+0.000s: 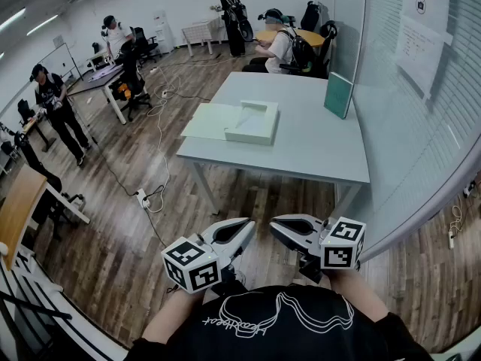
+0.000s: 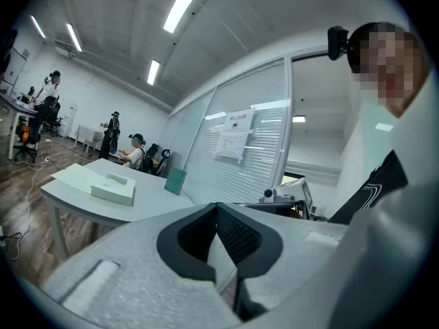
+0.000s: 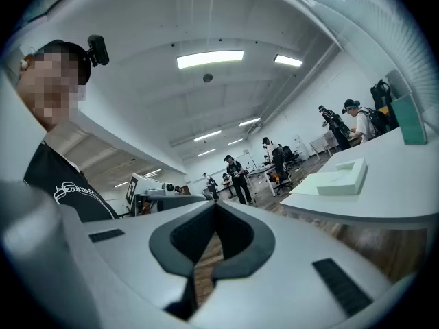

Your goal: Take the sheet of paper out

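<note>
Paper sheet indiscernible; white box (image 1: 255, 124) on table (image 1: 316, 153)

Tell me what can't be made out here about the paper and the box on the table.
- Inside of the white box: too far and small in the head view; both gripper views look from low down, so its walls hide the contents.
- Pale flat piece beside it: loose sheet or the box's flap, too small to tell in any view.
- Posted notice: small print too tiny, head view.
</note>
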`<state>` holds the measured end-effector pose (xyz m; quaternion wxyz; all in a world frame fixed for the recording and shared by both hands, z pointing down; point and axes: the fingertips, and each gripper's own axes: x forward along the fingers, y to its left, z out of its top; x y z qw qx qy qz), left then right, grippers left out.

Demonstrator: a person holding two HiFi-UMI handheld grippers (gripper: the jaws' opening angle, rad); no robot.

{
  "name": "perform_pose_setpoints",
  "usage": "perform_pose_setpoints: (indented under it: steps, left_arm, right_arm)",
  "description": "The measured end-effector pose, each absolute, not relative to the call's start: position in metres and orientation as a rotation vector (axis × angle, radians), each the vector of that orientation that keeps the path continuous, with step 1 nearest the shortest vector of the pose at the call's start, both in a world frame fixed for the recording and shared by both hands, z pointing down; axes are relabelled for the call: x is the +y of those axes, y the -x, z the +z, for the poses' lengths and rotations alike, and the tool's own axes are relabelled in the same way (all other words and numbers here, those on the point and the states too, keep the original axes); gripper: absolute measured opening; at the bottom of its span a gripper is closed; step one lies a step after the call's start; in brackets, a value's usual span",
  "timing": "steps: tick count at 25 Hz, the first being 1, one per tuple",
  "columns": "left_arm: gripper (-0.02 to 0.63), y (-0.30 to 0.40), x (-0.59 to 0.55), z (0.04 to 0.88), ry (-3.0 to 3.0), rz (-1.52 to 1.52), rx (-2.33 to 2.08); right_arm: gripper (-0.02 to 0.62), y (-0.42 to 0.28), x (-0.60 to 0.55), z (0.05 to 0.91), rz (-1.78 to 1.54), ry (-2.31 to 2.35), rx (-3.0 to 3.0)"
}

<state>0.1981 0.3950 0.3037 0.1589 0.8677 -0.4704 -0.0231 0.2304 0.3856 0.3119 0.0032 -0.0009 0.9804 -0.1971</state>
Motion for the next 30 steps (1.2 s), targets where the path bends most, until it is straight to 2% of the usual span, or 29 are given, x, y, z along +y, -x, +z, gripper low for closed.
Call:
perform_pose_setpoints:
  steps: [15, 30]
  left_arm:
    - [0.012, -0.201, 0.370, 0.313, -2.446, -0.060, -1.348]
    - [0.012, -0.160, 0.314, 0.349, -2.387, -0.097, -1.282]
  right_arm:
    - [0.005, -0.229, 0.363, 0.319, -0.679, -0.056, 3.072]
    - [0.005, -0.193, 0.309, 0.356, -0.807, -0.011, 3.039]
